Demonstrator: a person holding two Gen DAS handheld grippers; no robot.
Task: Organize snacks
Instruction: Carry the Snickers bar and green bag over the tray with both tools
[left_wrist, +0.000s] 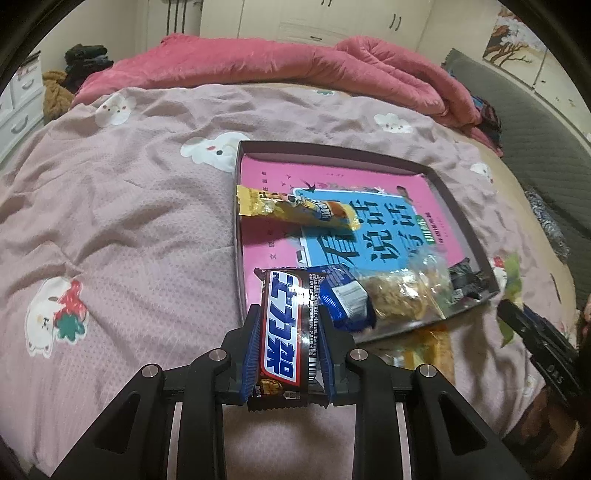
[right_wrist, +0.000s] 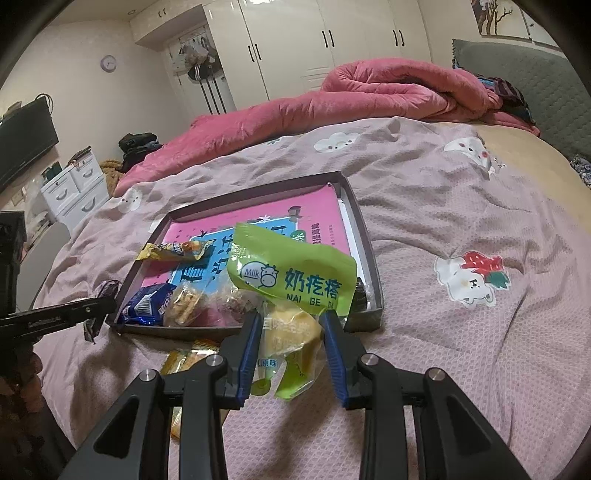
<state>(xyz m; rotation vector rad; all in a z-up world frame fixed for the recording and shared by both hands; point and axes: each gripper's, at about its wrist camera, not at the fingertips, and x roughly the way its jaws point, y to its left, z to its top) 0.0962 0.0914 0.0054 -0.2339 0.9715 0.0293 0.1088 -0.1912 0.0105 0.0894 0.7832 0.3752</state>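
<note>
1. Gripping one chocolate bar (left_wrist: 282, 332) lengthwise, the left gripper (left_wrist: 286, 354) was clamped on it over the pink bedsheet (left_wrist: 129, 221), just short of the tray's near-left corner.
2. Right gripper (right_wrist: 290, 350) was clamped on one green milk-snack bag (right_wrist: 291, 280), held at the tray's near edge.
3. One dark shallow tray (left_wrist: 461, 206) lay on the bed with one pink and blue book (left_wrist: 369, 229) flat inside.
4. Snacks in the tray, counted: one yellow wrapper (left_wrist: 295, 210) on the left rim, one blue packet (left_wrist: 343, 299), one clear bag of biscuits (left_wrist: 402, 291); a dark item at the near-right corner was unclear.
5. One yellow packet (right_wrist: 188, 356) lay on the sheet outside the tray's near edge.
6. Only the right view showed a wall clock (right_wrist: 108, 63) and a television (right_wrist: 26, 140); the left view showed just a blurred edge of the green bag.
</note>
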